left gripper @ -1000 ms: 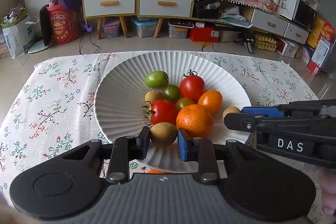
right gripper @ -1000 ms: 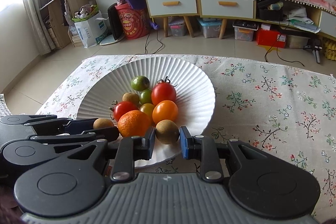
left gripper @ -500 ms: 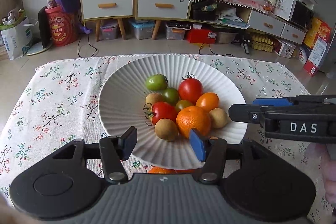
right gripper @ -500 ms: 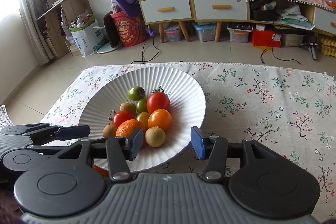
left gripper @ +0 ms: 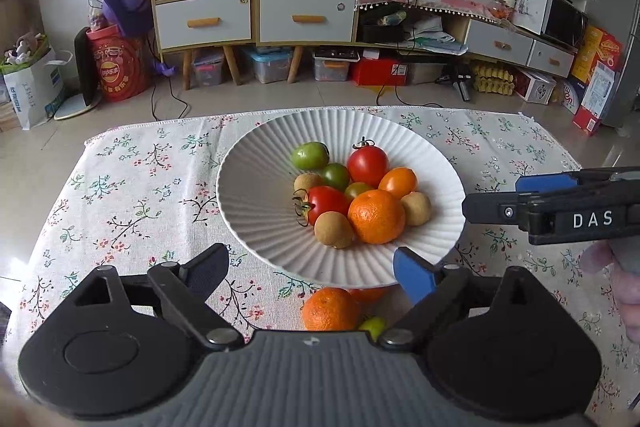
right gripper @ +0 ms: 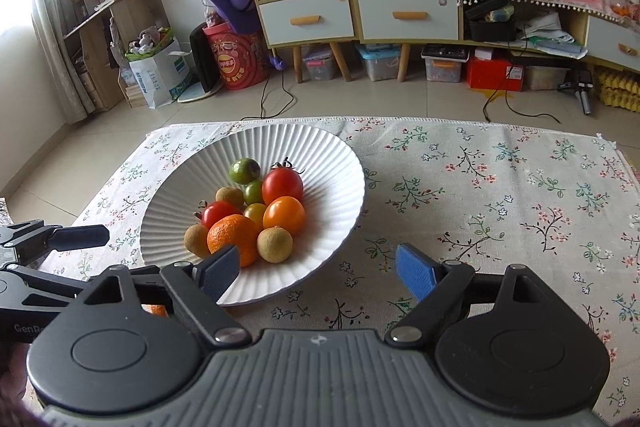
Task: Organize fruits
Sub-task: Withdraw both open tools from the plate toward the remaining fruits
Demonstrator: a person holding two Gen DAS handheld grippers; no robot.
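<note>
Both claws have just been opening and now stand released, empty. Ahead of the left claw [left gripper: 310, 273] sits the ribbed white plate [left gripper: 256, 195] heaped with red, green and orange fruits [left gripper: 376, 215]; it lies front-left of the right claw [right gripper: 318, 273].

White ribbed plate [left gripper: 256, 195] on the table holds a tight pile: two red tomatoes [left gripper: 368, 163], orange tomato [left gripper: 398, 182], green ones [left gripper: 310, 155], mandarin [left gripper: 376, 215], three tan longans [left gripper: 334, 229]. Second mandarin [left gripper: 330, 309] lies on the cloth just beside the plate's near rim.
</note>
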